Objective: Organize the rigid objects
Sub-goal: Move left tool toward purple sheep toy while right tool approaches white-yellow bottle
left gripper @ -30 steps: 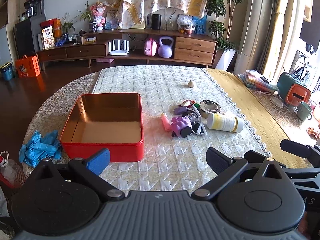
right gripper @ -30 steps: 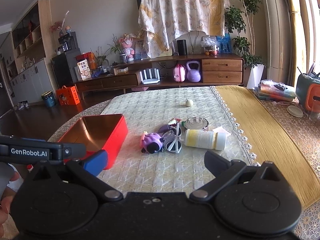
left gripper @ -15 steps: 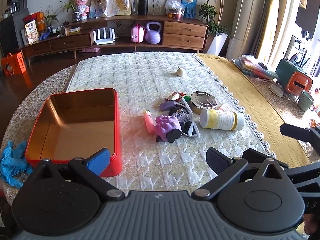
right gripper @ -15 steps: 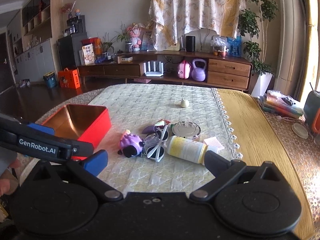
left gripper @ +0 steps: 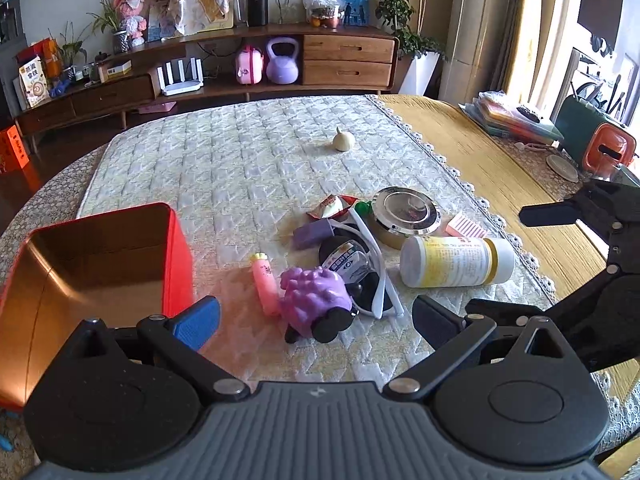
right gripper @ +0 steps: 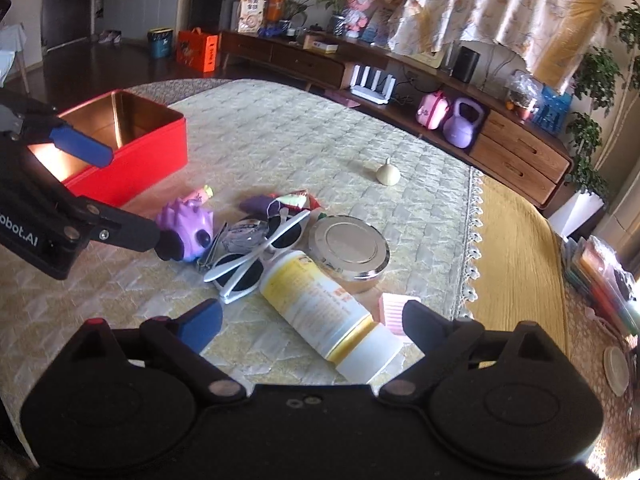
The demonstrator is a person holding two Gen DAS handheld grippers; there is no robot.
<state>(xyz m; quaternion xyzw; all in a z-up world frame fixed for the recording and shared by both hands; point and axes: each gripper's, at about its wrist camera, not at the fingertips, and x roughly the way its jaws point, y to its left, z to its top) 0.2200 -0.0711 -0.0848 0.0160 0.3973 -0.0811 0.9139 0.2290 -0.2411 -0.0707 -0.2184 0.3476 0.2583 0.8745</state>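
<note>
both grippers tilt down toward the tabletop (left gripper: pixel 240 168). left gripper (left gripper: pixel 316 320): fingers spread wide, pinching nothing; the purple toy (left gripper: pixel 316 300) lies just ahead between them, beside the pink tube (left gripper: pixel 265 286). right gripper (right gripper: pixel 312 322): fingers wide apart and closing, pads not touching anything; the bottle (right gripper: pixel 320 308) lies on its side with its white cap end between them. sunglasses (right gripper: pixel 256 256) and the round tin (right gripper: pixel 348 248) lie just beyond the bottle. the red box (left gripper: pixel 92 276), open, sits left of the pile, near the left gripper's blue finger (left gripper: pixel 196 322).
</note>
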